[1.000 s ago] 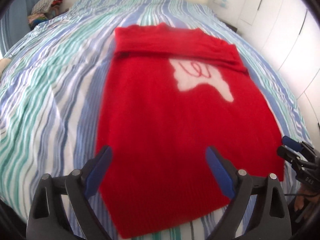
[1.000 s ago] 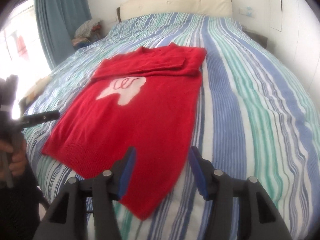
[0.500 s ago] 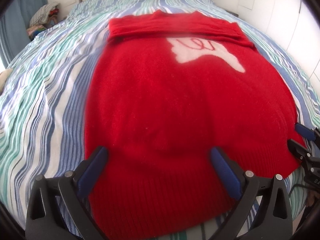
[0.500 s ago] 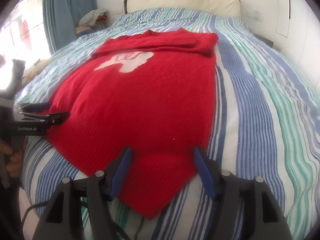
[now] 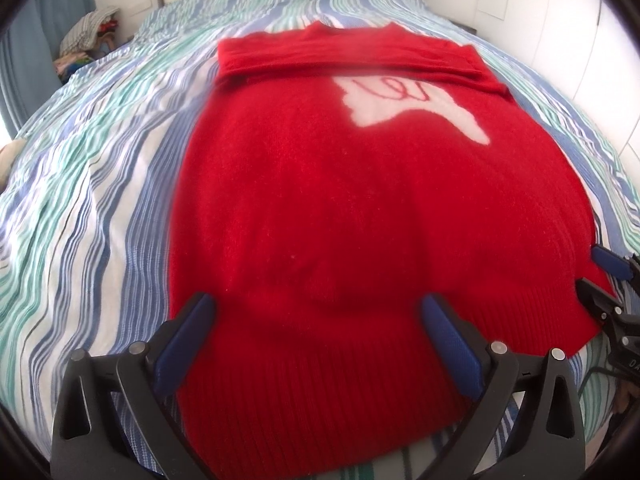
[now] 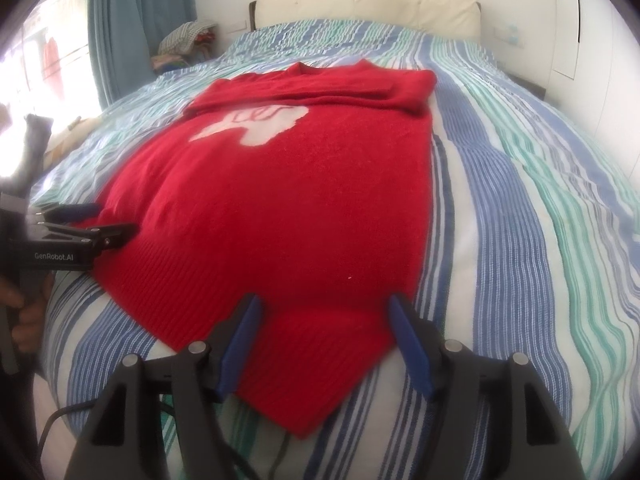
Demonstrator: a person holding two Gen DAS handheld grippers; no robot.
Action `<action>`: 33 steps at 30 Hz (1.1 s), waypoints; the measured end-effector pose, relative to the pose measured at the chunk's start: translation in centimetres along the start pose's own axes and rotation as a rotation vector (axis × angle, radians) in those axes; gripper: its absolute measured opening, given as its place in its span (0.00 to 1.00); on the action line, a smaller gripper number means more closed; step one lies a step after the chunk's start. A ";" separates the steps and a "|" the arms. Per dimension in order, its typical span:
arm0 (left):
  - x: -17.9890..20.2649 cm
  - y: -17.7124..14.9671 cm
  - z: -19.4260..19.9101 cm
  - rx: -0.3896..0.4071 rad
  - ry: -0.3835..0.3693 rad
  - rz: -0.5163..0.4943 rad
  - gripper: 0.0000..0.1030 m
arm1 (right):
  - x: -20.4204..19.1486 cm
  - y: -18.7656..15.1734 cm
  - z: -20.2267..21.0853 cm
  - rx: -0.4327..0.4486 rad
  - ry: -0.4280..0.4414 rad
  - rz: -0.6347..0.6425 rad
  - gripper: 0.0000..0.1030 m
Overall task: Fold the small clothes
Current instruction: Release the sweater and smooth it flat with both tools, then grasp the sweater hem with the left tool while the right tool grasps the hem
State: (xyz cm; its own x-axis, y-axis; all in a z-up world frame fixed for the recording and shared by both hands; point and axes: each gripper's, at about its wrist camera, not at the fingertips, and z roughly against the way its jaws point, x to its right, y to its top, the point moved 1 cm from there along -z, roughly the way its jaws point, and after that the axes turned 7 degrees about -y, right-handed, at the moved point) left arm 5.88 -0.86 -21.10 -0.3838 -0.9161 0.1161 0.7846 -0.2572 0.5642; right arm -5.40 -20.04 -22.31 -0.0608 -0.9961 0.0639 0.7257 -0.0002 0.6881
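A red sweater [image 5: 360,216] lies flat on the bed [image 5: 92,184], spread over a bedspread striped in blue, green and white. Its neck end points toward the cream headboard [image 6: 368,4], and both sleeves are folded across the chest in a band just above a white patch [image 5: 404,108] with a red scribble on it. The ribbed hem is the end nearest both cameras.

The left gripper [image 5: 316,320] sits low over the hem near the sweater's left corner, its blue-padded fingers [image 5: 188,340] spread wide with the knit lying between them; the pads do not press on the cloth, so it is open and holds nothing. In the right wrist view it shows from the side at the left edge [image 6: 100,224], its tips at the sweater's edge, with a person's hand [image 6: 24,320] on the grip below.

The right gripper [image 6: 324,312] is over the hem's right corner, its jaws parted about halfway and clear of the fabric on either side. The corner of the hem runs down between the fingers [image 6: 408,340] toward the camera. It too is open and empty. From the left wrist view its tips show at the far right [image 5: 604,276], right beside the hem's edge.

A heap of clothes [image 6: 184,40] sits beyond the bed by a blue curtain [image 6: 140,20].
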 end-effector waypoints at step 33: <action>0.1 0.1 0.4 -0.054 0.018 -0.020 0.99 | 0.0 -0.2 0.0 0.004 -0.011 0.007 0.67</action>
State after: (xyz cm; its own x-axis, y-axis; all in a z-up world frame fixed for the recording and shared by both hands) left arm 5.68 -0.87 -20.73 -0.3912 -0.9158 0.0908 0.8023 -0.2911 0.5211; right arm -5.51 -20.08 -22.42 -0.0637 -0.9950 0.0768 0.7232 0.0070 0.6906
